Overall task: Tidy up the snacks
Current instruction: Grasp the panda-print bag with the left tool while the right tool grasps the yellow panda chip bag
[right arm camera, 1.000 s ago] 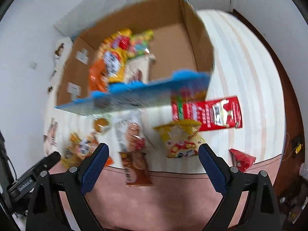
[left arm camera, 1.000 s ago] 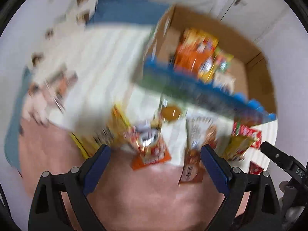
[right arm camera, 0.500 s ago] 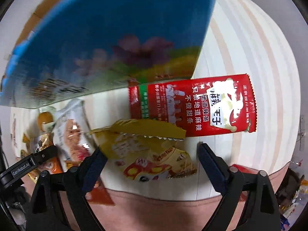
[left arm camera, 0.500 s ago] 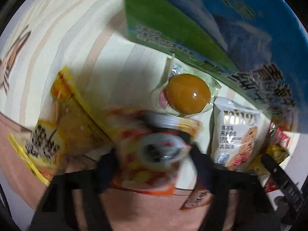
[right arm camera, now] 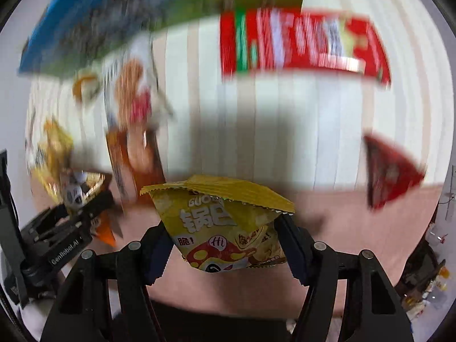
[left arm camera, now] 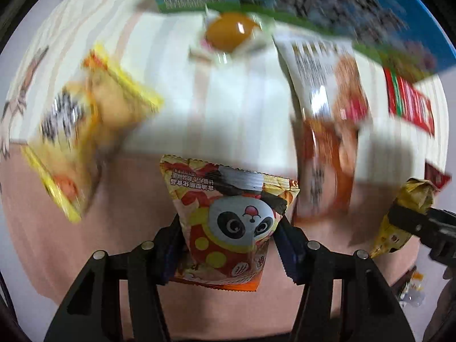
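My left gripper (left arm camera: 228, 245) is shut on an orange panda snack bag (left arm camera: 228, 222) and holds it above the pink mat. My right gripper (right arm camera: 225, 242) is shut on a yellow snack bag (right arm camera: 222, 222), also lifted. The right gripper with its yellow bag shows at the right edge of the left wrist view (left arm camera: 404, 222). The left gripper with the panda bag shows at the left of the right wrist view (right arm camera: 77, 199). The blue and green cardboard box (left arm camera: 342, 5) stands just behind the loose snacks.
On the striped cloth lie a yellow bag (left arm camera: 85, 131), a jelly cup (left arm camera: 228, 31), a white cookie pack (left arm camera: 327, 85) over a brown pack (left arm camera: 322, 171), a long red pack (right arm camera: 302, 42) and a small red pack (right arm camera: 390, 171).
Both grippers came down onto the snacks, closed on a bag each and lifted them: the left took the panda bag, the right the yellow bag. The view is still blurred by motion.
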The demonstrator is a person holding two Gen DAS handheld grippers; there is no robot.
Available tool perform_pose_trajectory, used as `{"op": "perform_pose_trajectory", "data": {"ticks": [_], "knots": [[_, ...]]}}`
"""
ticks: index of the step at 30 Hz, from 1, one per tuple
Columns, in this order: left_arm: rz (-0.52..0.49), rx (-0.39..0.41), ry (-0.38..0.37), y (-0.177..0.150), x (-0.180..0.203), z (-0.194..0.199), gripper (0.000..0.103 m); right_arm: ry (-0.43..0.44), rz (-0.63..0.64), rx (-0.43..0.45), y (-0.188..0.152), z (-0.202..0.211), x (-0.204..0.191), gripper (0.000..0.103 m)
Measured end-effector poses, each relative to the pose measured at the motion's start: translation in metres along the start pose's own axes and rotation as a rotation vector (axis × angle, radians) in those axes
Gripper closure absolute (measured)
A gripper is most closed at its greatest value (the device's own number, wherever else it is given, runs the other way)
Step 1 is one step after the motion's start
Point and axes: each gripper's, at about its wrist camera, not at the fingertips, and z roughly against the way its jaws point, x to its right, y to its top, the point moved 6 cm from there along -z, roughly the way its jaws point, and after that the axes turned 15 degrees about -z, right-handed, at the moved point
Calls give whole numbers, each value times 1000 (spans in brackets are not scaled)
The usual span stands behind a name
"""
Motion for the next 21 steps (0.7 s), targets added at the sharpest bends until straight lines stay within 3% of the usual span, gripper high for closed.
{"op": "perform_pose_trajectory", "data": {"ticks": [4,7,12,17,19,21], "knots": [[1,-48,-18,-14,5,-22,46,-39,-3,-61,-7,-24,4,25],[-15,-44,-25,-16,12,-29,40,9,-25,-59,-5,-27,1,16],[-33,-52,-44,-19,27,-29,38,48,-47,-56,-12,-23,6,16],[-14,-39,-48,-19,8,-29,38,67,-72,-37,-22,-26,27,16],[-14,-33,-28,-22,5,-22,46,69,-78,-12,-24,-30,29,16],[-9,-31,-24,-23,6,-20,48,57,-74,29,-34,-32,27,23]]}}
